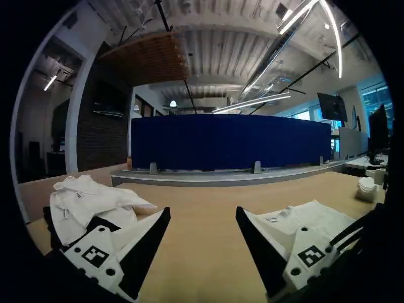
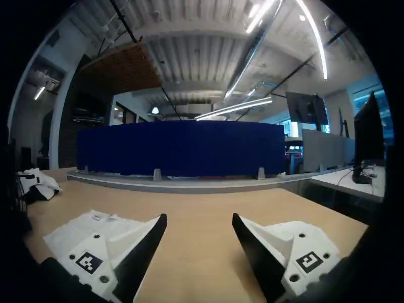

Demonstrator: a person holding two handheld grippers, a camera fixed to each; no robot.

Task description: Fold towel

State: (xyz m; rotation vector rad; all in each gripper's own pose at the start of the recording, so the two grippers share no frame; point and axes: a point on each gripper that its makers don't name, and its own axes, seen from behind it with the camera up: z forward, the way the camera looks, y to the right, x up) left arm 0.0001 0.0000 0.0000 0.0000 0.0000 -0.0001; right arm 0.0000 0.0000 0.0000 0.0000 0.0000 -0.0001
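A flat white towel (image 1: 313,214) lies spread on the wooden table (image 1: 202,202), partly behind the right finger of my left gripper (image 1: 202,209). That gripper is open and holds nothing. In the right gripper view the same flat towel (image 2: 96,224) lies at the lower left, behind the left finger of my right gripper (image 2: 199,216), which is also open with bare table (image 2: 202,202) between its fingers. Both grippers hover low over the table.
A crumpled heap of white cloth (image 1: 86,202) lies at the table's left, also visible far left as the heap (image 2: 38,187). A blue partition (image 1: 227,141) closes the table's far edge. A small white bundle (image 1: 367,188) sits far right. Monitors (image 2: 368,136) stand on the neighbouring desk.
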